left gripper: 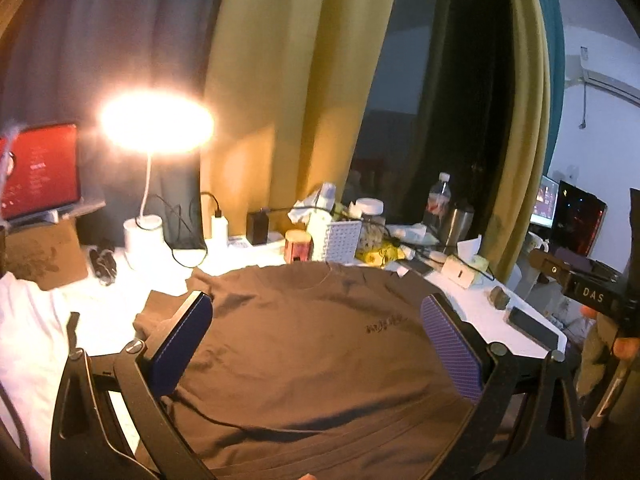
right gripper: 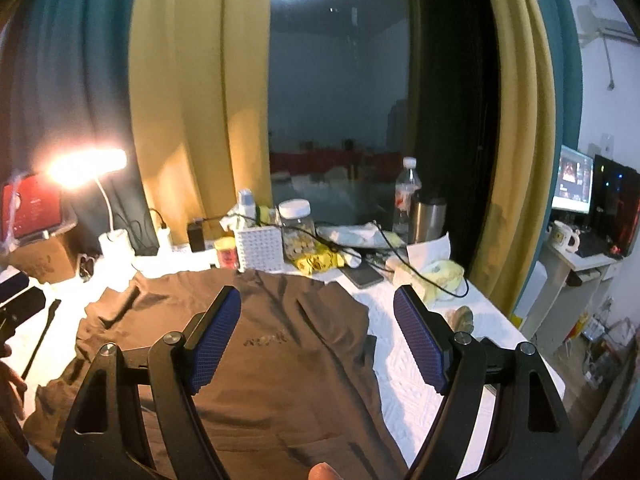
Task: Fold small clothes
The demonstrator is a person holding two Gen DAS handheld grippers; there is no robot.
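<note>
A brown T-shirt [left gripper: 312, 344] lies spread flat, front up, on the white table [left gripper: 472, 300], collar toward the far clutter, small dark print on the chest. It also shows in the right wrist view [right gripper: 272, 344]. My left gripper [left gripper: 316, 304] is open above the shirt's chest, holding nothing. My right gripper [right gripper: 318, 300] is open above the shirt's right side, holding nothing. The right gripper's body shows at the right edge of the left wrist view [left gripper: 592, 296]; the left gripper shows at the left edge of the right wrist view [right gripper: 16, 300].
A lit desk lamp [left gripper: 156, 120] stands at the back left beside a red screen [left gripper: 40, 168]. Clutter lines the far edge: a white basket [right gripper: 260, 248], jar [right gripper: 296, 228], water bottle [right gripper: 406, 196], steel cup [right gripper: 428, 220], tissues, cables. A phone [left gripper: 532, 326] lies right of the shirt.
</note>
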